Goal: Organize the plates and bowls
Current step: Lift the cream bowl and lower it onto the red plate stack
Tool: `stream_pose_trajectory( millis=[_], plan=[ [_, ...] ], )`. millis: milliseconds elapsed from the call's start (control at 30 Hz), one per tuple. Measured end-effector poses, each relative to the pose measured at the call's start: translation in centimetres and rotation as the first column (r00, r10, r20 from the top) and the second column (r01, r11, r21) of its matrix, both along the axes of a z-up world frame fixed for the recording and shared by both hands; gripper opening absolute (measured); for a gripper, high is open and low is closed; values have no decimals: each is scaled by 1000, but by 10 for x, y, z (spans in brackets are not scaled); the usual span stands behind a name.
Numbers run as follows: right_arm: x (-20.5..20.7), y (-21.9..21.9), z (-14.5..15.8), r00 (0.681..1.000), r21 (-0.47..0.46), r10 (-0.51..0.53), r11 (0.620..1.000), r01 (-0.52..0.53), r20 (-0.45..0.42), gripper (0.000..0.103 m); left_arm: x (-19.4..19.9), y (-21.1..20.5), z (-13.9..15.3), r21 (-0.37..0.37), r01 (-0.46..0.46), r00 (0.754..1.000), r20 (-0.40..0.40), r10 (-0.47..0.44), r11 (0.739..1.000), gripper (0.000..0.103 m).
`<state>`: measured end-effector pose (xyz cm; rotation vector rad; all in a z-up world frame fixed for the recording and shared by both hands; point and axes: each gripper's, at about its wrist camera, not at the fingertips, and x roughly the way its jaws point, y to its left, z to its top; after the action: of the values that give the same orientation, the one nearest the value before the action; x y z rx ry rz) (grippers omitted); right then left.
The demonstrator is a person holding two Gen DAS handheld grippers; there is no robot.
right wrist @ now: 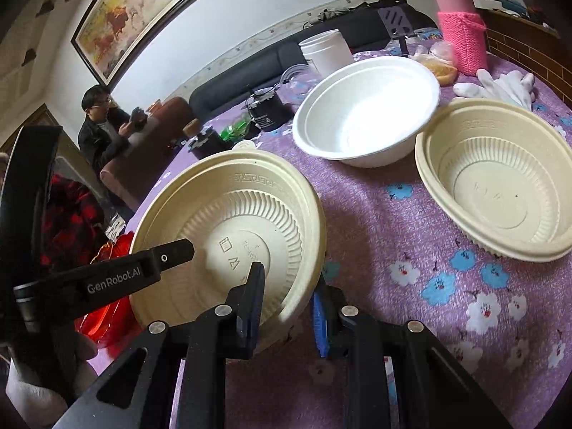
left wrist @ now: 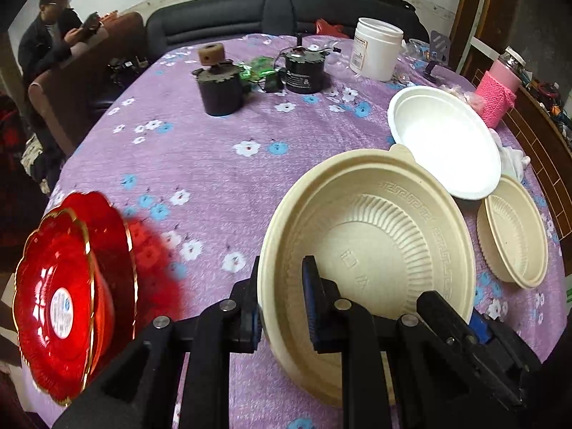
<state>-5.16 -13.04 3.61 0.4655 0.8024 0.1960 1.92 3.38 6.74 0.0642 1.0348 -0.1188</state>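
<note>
A large cream ribbed bowl (left wrist: 375,250) is held tilted above the purple flowered tablecloth (left wrist: 200,164). My left gripper (left wrist: 282,286) is shut on its near rim, one finger inside and one outside. My right gripper (right wrist: 289,293) is shut on the same cream bowl (right wrist: 232,228) at another part of the rim. The left gripper's finger (right wrist: 171,254) reaches in from the left. A white foam bowl (left wrist: 447,143) (right wrist: 368,111) and a second cream bowl (left wrist: 514,232) (right wrist: 500,178) stand on the cloth to the right. Stacked red plates (left wrist: 60,293) (right wrist: 107,261) lie at the left edge.
At the back of the table stand a white jar (left wrist: 377,48), two black motors (left wrist: 220,85) (left wrist: 304,71) and a pink knit-covered bottle (left wrist: 498,89). White gloves (right wrist: 500,85) lie beside the bottle. A person (left wrist: 50,35) sits beyond the table's far left.
</note>
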Motion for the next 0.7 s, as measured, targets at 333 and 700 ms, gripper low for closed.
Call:
stream_pose_trajectory(
  millis=[333,700],
  plan=[
    [-25,13,15,999,6,33,999,-34,30,27,-39,16,9,10,-29,998,51,29,1000,18],
    [-39,50,53,992,-20,98,995,-97,85,27,-67,60,37,-37,-81,990,109,84,996,19]
  ],
)
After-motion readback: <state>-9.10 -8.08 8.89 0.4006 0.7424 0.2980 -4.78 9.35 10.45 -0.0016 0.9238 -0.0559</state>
